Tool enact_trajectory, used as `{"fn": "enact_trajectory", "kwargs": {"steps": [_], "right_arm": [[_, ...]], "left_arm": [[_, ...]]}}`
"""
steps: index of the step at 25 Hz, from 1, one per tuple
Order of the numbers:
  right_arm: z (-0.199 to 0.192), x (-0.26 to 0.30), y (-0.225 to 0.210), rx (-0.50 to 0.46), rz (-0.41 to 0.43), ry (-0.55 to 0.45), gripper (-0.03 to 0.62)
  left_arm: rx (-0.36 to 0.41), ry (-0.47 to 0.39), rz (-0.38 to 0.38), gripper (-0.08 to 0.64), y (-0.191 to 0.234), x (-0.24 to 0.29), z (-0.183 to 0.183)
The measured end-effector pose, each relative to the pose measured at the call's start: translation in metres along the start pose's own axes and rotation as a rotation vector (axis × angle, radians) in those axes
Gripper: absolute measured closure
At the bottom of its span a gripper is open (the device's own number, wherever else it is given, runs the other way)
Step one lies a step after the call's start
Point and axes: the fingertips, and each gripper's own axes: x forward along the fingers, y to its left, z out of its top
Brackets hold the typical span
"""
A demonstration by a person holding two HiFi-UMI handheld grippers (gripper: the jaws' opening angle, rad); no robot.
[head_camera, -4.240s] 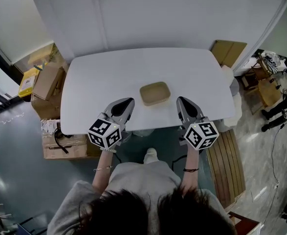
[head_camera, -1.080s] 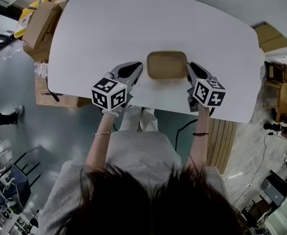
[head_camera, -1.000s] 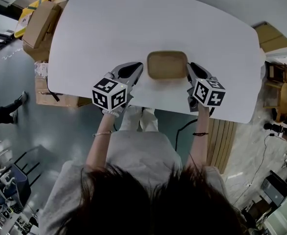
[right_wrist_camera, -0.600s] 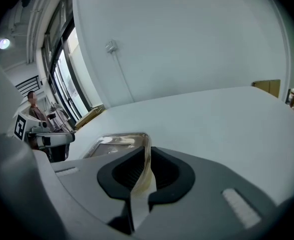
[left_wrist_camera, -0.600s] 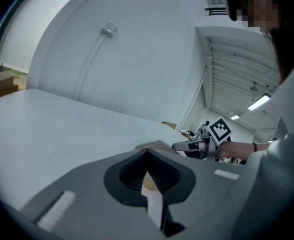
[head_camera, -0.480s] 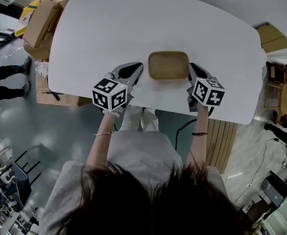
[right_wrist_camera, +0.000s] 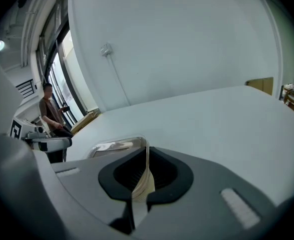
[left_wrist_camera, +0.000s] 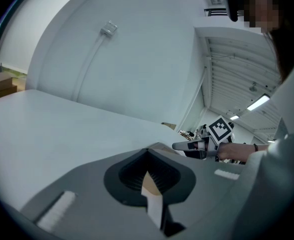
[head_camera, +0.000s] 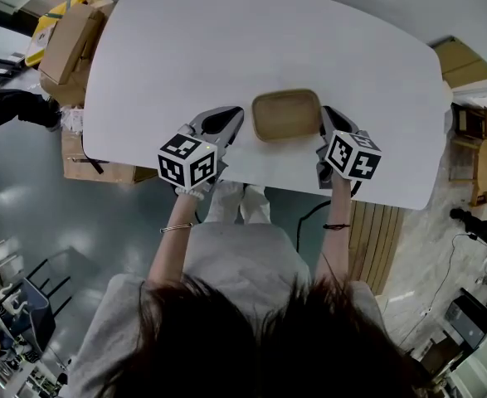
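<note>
At the near edge of the table (head_camera: 226,40), centred before the person: shallow tan tray (head_camera: 286,114), long side toward them, resting flat as far as the head view shows.

Right claw (right_wrist_camera: 145,176): narrow, pinched on the tray's thin right rim, which rises between the jaws in the right gripper view.

Left claw (left_wrist_camera: 149,181): narrow, with a tan sliver between the jaws that reads as the tray's left rim. From above, its tip sits right at that edge.

Judgement: this is a two-sided hold on a flimsy rim. It looks best handled with both claws level and at matched height, without pulling apart or twisting, and with a firm bite that does not crease the lip.

Surroundings: cardboard boxes (head_camera: 65,36) on the floor at the table's left; wooden slats (head_camera: 367,239) at its right.
</note>
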Motion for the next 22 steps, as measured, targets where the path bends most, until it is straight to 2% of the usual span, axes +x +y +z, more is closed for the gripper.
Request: {"fn": "enact_trajectory", "kwargs": {"steps": [22], "right_arm": [[0.023, -0.031, 0.014, 0.025, 0.004, -0.102, 0.560]], "left_arm": [[0.055, -0.053, -0.026, 0.569, -0.013, -0.021, 0.024]]}}
